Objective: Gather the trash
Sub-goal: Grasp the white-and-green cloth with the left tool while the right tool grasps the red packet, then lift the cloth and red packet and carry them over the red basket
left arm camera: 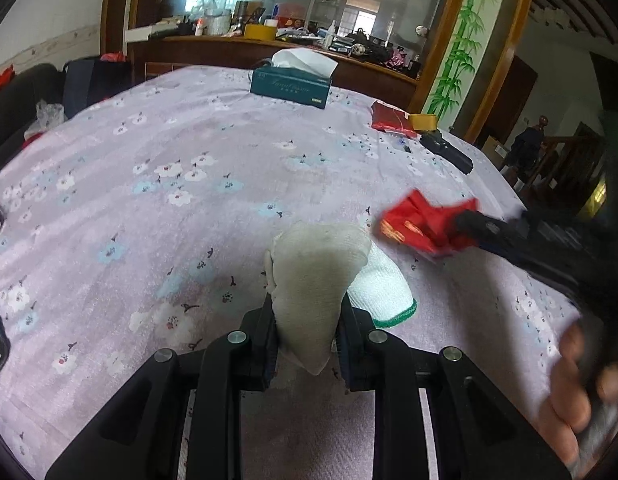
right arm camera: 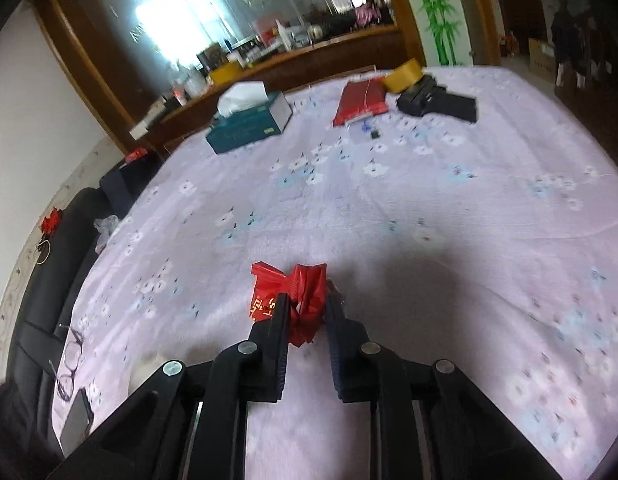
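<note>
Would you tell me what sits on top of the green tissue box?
A white tissue sticks up from the opening of the tissue box; nothing else rests there. The tissues inside are hidden by the box walls.

A crumpled red wrapper [right arm camera: 305,304] with gold print is pinched between the fingers of the right gripper [right arm camera: 307,312], held just above the flowered cloth, near the front of the table. To its left, a soiled white glove [left arm camera: 321,276] with a green cuff edge is clamped in the left gripper [left arm camera: 309,320], its cuff hanging right.
</note>
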`<state>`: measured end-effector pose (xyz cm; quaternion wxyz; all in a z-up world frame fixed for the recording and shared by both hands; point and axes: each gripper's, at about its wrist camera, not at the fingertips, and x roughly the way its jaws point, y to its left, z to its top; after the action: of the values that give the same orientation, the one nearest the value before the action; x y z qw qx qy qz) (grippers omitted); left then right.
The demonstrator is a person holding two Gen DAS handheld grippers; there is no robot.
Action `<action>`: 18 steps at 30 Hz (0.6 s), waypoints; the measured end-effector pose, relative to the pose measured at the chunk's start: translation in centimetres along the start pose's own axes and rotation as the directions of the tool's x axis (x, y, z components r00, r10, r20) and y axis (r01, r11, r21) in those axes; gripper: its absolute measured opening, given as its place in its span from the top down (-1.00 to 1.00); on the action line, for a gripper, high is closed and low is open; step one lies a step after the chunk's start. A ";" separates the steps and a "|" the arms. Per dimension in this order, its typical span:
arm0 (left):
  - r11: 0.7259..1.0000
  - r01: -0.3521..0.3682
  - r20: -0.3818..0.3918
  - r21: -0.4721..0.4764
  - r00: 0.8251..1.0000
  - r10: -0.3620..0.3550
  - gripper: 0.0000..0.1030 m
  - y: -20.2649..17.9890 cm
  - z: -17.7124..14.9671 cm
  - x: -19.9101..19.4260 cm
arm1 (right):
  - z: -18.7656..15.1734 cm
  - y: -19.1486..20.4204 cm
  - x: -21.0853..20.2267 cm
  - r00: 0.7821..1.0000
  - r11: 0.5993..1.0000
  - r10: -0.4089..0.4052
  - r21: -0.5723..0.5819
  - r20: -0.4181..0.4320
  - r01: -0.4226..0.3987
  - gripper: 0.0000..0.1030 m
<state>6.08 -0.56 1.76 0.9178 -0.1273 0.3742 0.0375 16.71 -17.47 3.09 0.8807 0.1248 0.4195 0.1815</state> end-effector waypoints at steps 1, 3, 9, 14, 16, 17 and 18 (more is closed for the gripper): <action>1.000 -0.003 0.009 0.012 1.000 0.003 0.57 -0.2 0.0 -0.2 | -0.8 -0.3 -1.2 1.000 1.000 -0.001 0.004 0.015 0.001 0.64; 0.999 -0.017 0.029 0.036 0.999 0.016 0.57 -0.7 -0.1 -0.6 | -2.3 -0.9 -3.2 0.999 0.999 0.023 0.026 0.036 -0.024 0.64; 0.994 -0.048 0.085 0.099 0.996 0.040 0.56 -2.0 -0.3 -1.5 | -5.0 -1.3 -7.1 0.990 1.000 0.024 0.013 0.143 -0.026 0.64; 0.987 -0.086 0.142 0.134 0.988 0.067 0.56 -2.7 -0.3 -2.3 | -5.2 -1.0 -7.3 0.986 0.999 0.034 -0.021 0.160 -0.031 0.64; 0.985 -0.099 0.152 0.141 0.985 0.077 0.56 -2.8 -0.3 -2.3 | -5.4 -0.7 -7.5 0.985 0.999 0.027 -0.041 0.169 -0.020 0.64; 0.985 -0.099 0.152 0.143 0.985 0.077 0.56 -2.9 -0.3 -2.3 | -5.5 -0.6 -7.7 0.984 0.999 0.021 -0.049 0.176 -0.013 0.64; 0.984 -0.101 0.151 0.147 0.985 0.078 0.56 -3.0 -0.3 -2.3 | -5.6 -0.5 -7.8 0.983 0.998 0.018 -0.054 0.181 -0.008 0.64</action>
<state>4.73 -3.46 3.71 0.9470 -0.0358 0.3136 0.0589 7.86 -20.85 4.86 0.9171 0.1199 0.3315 0.1860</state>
